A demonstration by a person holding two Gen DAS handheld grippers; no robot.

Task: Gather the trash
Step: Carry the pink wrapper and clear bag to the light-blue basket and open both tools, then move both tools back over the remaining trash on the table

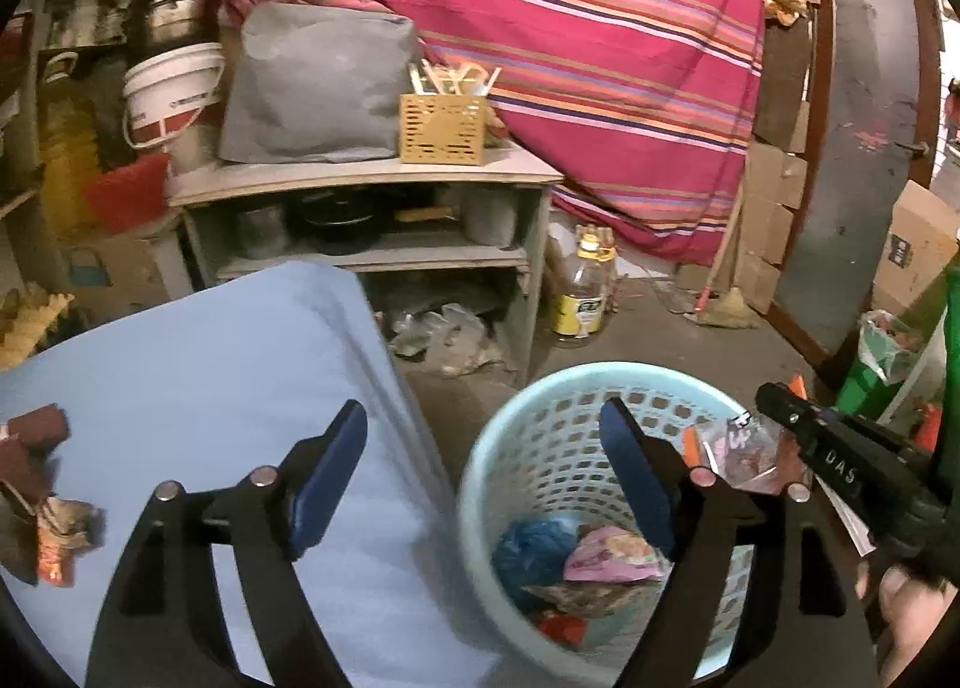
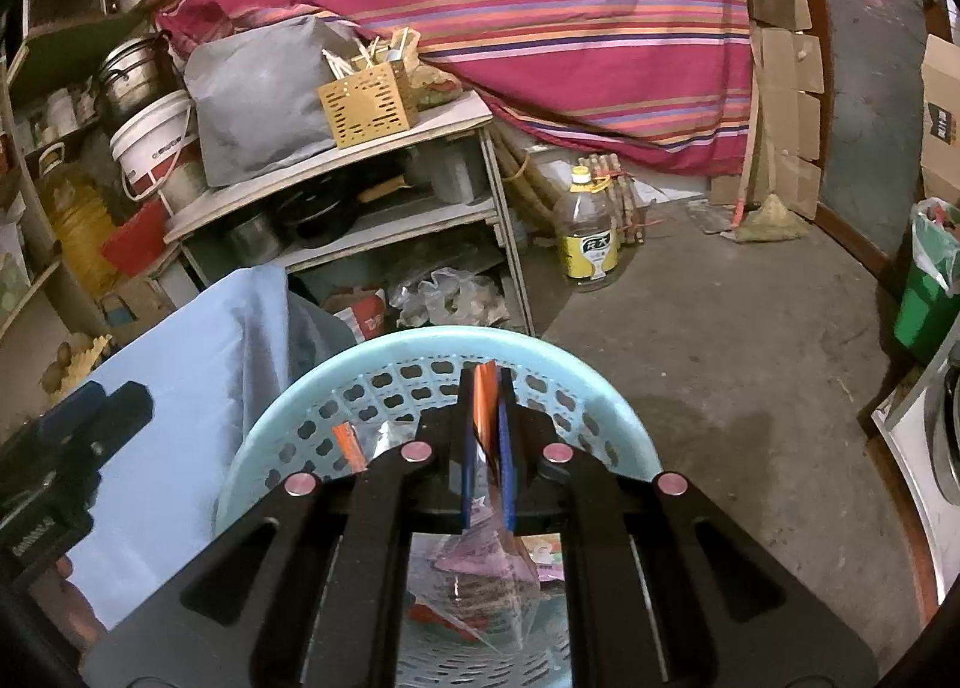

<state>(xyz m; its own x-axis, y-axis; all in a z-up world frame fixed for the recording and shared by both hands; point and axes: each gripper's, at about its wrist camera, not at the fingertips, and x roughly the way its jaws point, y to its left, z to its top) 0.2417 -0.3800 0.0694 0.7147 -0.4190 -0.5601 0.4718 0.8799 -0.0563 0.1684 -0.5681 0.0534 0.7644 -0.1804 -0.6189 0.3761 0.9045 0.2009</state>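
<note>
A light blue perforated waste basket [image 1: 528, 448] stands on the floor beside a table with a pale blue cloth [image 1: 210, 376]; it holds crumpled blue, pink and red trash [image 1: 576, 562]. My left gripper [image 1: 486, 448] is open and empty, its left finger over the cloth, its right finger over the basket. My right gripper [image 2: 485, 430] is shut on a clear plastic wrapper with orange edges [image 2: 483, 412] and holds it over the basket [image 2: 336, 382]. The wrapper also shows in the left wrist view [image 1: 744, 448]. Brown and orange wrappers [image 1: 42, 484] lie on the cloth at far left.
A grey shelf unit [image 1: 372, 178] with a tan utensil box [image 1: 443, 126] and grey bag stands behind the table. A yellow-labelled oil bottle [image 1: 585, 292] stands on the concrete floor. A striped red cloth hangs behind. A green bin [image 2: 924, 304] with a bag is at right.
</note>
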